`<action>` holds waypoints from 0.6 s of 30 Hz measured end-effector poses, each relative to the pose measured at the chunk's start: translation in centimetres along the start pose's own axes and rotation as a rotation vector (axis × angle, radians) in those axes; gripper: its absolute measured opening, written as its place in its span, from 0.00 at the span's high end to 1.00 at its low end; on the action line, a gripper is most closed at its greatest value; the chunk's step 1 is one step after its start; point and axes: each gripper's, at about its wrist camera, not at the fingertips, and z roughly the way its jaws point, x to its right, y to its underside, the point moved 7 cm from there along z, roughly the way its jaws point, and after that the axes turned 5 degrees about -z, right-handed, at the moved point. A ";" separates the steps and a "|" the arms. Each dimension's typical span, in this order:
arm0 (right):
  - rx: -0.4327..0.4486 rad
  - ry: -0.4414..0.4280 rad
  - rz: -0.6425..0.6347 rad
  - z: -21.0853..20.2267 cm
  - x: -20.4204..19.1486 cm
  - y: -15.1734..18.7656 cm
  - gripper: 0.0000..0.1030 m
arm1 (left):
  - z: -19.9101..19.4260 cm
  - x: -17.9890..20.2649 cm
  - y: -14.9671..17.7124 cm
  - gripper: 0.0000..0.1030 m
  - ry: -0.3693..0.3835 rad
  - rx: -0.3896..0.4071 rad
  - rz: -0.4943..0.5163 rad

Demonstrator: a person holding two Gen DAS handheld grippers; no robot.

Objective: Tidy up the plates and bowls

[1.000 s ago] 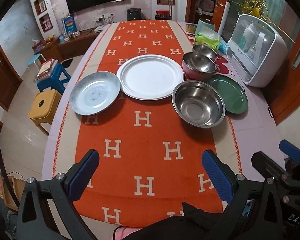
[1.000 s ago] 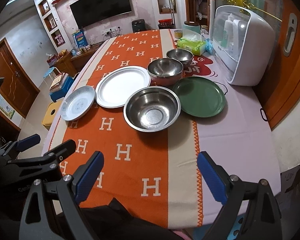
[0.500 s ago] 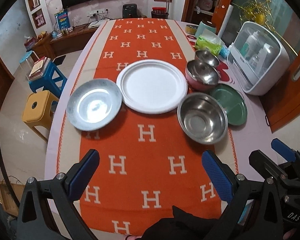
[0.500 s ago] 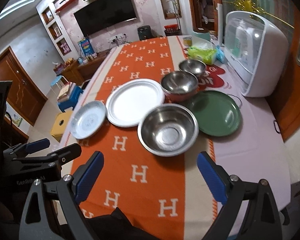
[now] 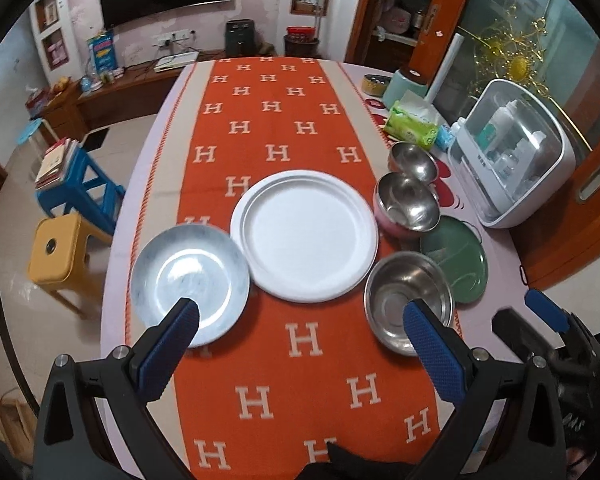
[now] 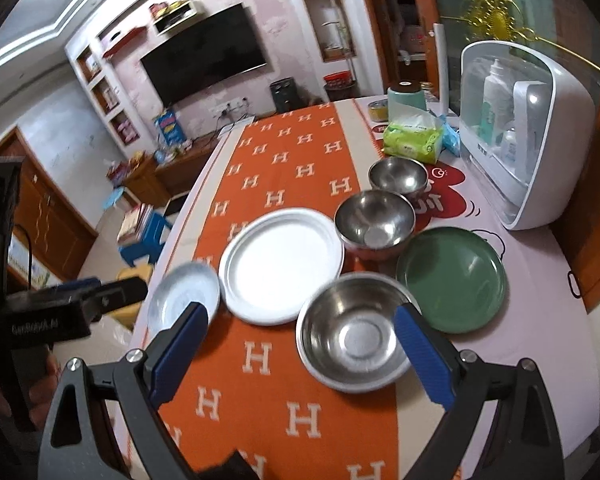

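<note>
Two hand-held tools are hovering above a bench [image 5: 148,184] dressed with an orange runner [image 5: 276,152], where plates and bowls are waiting. Taking the big white plate [image 5: 304,240] as the landmark: a small grey plate [image 5: 188,284] is lying just to its left, rims nearly touching, with the left tool [image 5: 300,320] hanging over the runner on the near side, its blue-padded jaws spread wide and holding nothing. To the plate's near right, a large steel bowl [image 5: 408,300] is sitting upright, and the right tool [image 6: 300,320] is hanging above it, jaws likewise wide apart and empty. Directly right of the plate, a pink-sided steel bowl [image 5: 406,206] is standing, with a smaller steel bowl [image 5: 412,160] beyond it. A green plate [image 5: 456,264] is lying farther right, partly behind the large bowl. Farther right again, a white cabinet [image 5: 512,152] is standing at the bench's edge, a green tissue pack [image 5: 412,128] beside it.
</note>
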 end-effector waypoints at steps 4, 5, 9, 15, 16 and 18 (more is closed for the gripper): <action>0.032 0.028 0.032 1.4 0.6 -2.1 0.08 | 1.3 -0.7 -2.5 0.01 0.012 -0.005 0.016; 0.042 0.038 0.036 1.9 0.6 -2.9 0.08 | 1.5 -0.8 -2.9 0.01 0.004 0.002 0.023; 0.051 0.069 0.046 3.9 1.1 -4.4 0.08 | 2.4 -1.6 -5.7 0.01 -0.026 0.042 0.076; 0.036 0.105 0.035 7.1 1.4 -5.5 0.08 | 4.7 -3.2 -9.6 0.01 -0.038 0.047 0.124; 0.030 0.108 0.031 7.7 1.4 -5.5 0.08 | 5.3 -3.5 -10.2 0.01 -0.041 0.048 0.132; 0.021 0.113 0.031 8.6 1.5 -5.7 0.08 | 6.1 -4.1 -10.6 0.01 -0.047 0.043 0.137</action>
